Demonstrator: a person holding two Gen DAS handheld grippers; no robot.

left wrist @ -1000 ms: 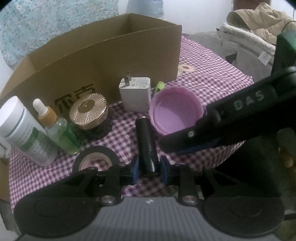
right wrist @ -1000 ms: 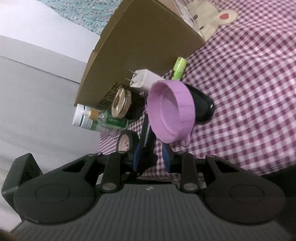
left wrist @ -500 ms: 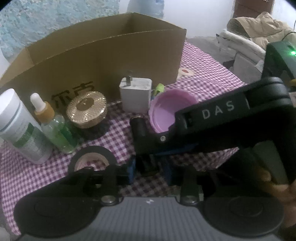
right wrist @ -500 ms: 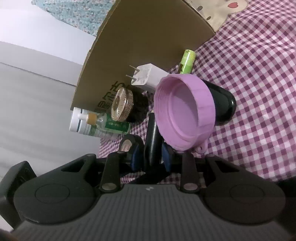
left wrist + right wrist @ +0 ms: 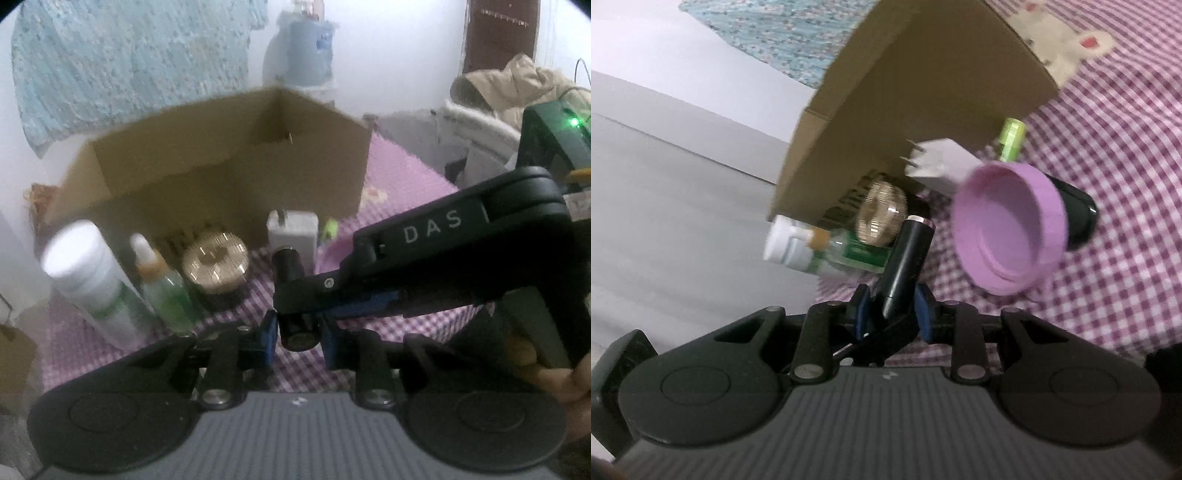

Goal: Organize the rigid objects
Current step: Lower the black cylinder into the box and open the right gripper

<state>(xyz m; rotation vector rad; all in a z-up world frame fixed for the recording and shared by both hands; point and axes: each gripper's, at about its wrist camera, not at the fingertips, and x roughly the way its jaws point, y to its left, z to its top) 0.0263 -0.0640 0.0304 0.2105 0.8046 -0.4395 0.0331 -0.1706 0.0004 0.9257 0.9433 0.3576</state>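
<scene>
Black tube (image 5: pixel 293 295) near box (image 5: pixel 221 177) edge

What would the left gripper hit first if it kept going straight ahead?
Probably the white charger, straight beyond the black tube that the left gripper holds; the box stands behind it. Depth is unclear.

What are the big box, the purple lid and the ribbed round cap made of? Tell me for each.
Big box: corrugated cardboard, matte brown, with folded flaps. Purple lid: probably moulded plastic, smooth with a dull sheen and a ridged rim. Ribbed round cap: shiny gold; metal or metallised plastic, the blur leaves it open.
</scene>
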